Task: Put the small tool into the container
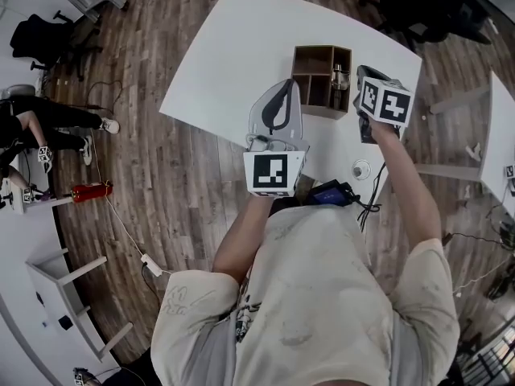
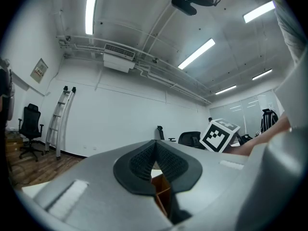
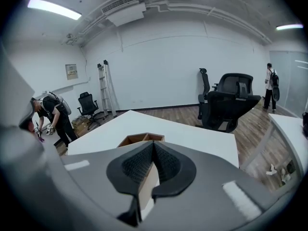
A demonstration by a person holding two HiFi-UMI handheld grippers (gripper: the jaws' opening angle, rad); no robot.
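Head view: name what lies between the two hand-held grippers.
The wooden container on the white table, between the left hand-held gripper and the right hand-held gripper, seen in the head view.

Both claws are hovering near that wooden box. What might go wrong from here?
Both the left gripper and the right gripper are shut and empty; lowered like that, they might shove a thing instead of gripping it. The right gripper hangs close to the wooden box; a swing might knock it and the shiny item inside. The small round thing lies near the table edge and might be nudged off.
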